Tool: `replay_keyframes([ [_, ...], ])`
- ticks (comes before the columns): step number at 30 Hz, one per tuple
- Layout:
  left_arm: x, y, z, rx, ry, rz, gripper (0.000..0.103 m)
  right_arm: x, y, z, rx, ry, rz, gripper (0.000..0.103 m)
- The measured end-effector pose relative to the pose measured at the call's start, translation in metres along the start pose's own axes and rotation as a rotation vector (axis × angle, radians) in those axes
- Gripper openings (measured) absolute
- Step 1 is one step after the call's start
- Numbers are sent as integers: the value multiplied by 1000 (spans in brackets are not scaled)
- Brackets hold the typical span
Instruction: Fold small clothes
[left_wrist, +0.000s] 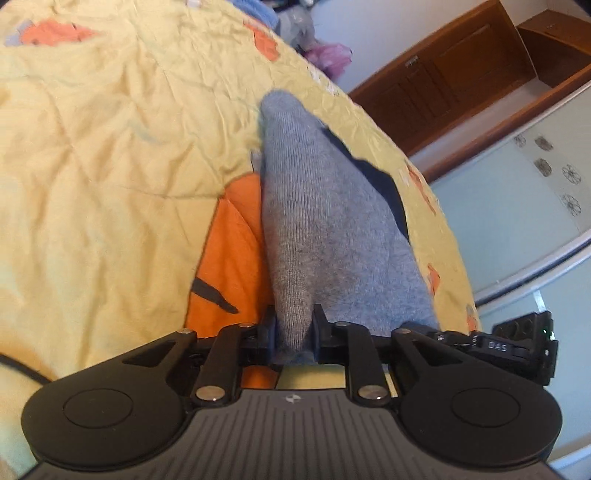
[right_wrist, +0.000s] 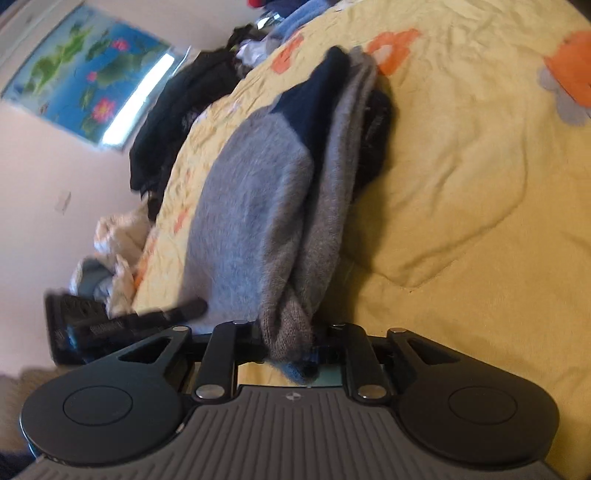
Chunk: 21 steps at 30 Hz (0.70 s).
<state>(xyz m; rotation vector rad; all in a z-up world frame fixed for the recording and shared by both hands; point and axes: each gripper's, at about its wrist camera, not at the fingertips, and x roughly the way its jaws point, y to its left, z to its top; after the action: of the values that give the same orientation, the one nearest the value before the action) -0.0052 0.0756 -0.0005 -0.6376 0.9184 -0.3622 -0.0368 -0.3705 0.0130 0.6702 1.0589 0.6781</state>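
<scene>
A grey knitted sock (left_wrist: 314, 206) with a navy patch lies stretched away from me on the yellow quilt (left_wrist: 110, 147). My left gripper (left_wrist: 293, 330) is shut on its near end, with the fabric bunched between the pads. In the right wrist view the grey and navy sock (right_wrist: 255, 206) lies beside a grey-brown knitted piece (right_wrist: 332, 192). My right gripper (right_wrist: 290, 341) is shut on their bunched near ends. A black finger of the left gripper (right_wrist: 184, 308) touches the sock's left corner. Part of the right gripper's body (left_wrist: 524, 343) shows at the sock's right.
The quilt (right_wrist: 461, 166) carries orange flower prints. A dark clothes pile (right_wrist: 177, 122) and pale garments (right_wrist: 118, 240) lie along the bed's edge. A wooden cabinet (left_wrist: 461, 74) and a glass door (left_wrist: 517, 206) stand beyond the bed. A lotus poster (right_wrist: 81, 74) hangs on the wall.
</scene>
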Motion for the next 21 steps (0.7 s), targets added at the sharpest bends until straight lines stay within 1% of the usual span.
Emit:
replay_keyframes([
  [1,-10,-7,-2,42,-39,45,26,-8,3,-2,-12,-48,-25,43],
  [2,-20,-16,-6,104,-85,101,36,-18,8,-6,-42,-94,-63,47],
  [3,-29,-24,-10,169,-131,151,48,-29,16,-10,-85,-125,-98,47],
  [4,-38,-34,-15,241,-186,205,56,-40,23,-14,-133,-158,-138,47],
  [5,-47,-41,-20,305,-239,250,68,-53,31,-21,-179,-191,-183,48],
  [6,-56,-47,-25,359,-295,284,71,-66,36,-28,-216,-223,-222,48],
  [7,-63,-50,-28,395,-339,304,71,-83,38,-34,-246,-251,-267,50],
  [8,-69,-52,-29,423,-371,324,71,-98,41,-41,-286,-271,-328,50],
  [9,-74,-53,-30,443,-397,346,72,-112,46,-50,-352,-288,-422,50],
  [10,-76,-53,-29,461,-420,370,72,-127,48,-56,-449,-296,-567,54],
  [12,-78,-52,-27,493,-438,400,72,-147,50,-75,-672,-292,-940,57],
  [13,-76,-51,-27,504,-439,419,72,-156,44,-84,-796,-269,-1149,61],
  [14,-75,-49,-26,508,-441,439,72,-163,34,-91,-916,-227,-1343,70],
  [15,-74,-47,-26,505,-443,456,72,-171,19,-96,-1035,-177,-1552,75],
  [16,-73,-45,-28,498,-444,467,73,-179,5,-99,-1123,-139,-1731,82],
  [17,-70,-43,-28,488,-446,472,75,-189,-7,-99,-1172,-118,-1878,82],
  [18,-67,-43,-28,478,-446,472,76,-198,-11,-96,-1152,-129,-1953,82],
  [19,-65,-45,-31,475,-446,466,76,-204,-6,-92,-1095,-177,-1944,82],
  [20,-61,-48,-35,481,-453,456,76,-207,5,-90,-1019,-260,-1869,82],
  [21,-56,-51,-38,491,-461,454,76,-205,20,-89,-943,-357,-1738,83],
])
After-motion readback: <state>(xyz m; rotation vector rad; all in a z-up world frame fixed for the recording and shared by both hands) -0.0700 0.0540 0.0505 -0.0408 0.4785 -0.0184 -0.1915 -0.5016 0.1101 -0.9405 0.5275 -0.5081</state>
